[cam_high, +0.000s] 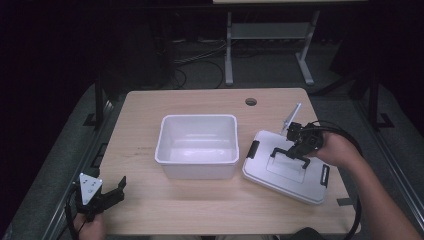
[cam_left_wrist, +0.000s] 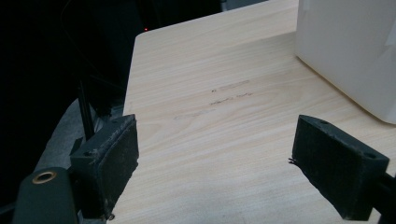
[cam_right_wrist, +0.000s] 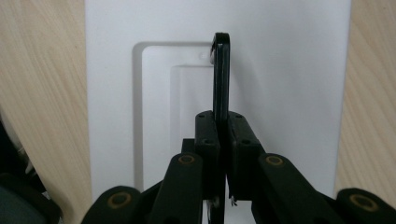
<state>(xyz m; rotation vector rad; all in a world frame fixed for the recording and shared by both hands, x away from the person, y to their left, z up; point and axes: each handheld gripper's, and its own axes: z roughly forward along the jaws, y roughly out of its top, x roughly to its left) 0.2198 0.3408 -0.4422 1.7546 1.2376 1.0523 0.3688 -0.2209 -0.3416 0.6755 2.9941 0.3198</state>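
Jaws of right gripper (cam_right_wrist: 223, 140) clamp lid handle (cam_right_wrist: 221, 74), wrist bent down; left gripper (cam_left_wrist: 215, 158) wide open, level.

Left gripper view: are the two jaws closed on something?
No, the left gripper has its jaws wide apart, with bare table between them.

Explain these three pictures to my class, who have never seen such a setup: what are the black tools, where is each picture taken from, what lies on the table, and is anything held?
A person sits at a wooden table with a hand-held gripper in each hand. The high view looks down from above; the other two come from cameras riding on the grippers. On the table stand an empty white plastic bin and, beside it, its white lid with black latches. The right gripper has its fingers shut on the lid's black handle, which stands upright. The left gripper rests near the table's near left corner, open, its fingers wide apart above bare wood.
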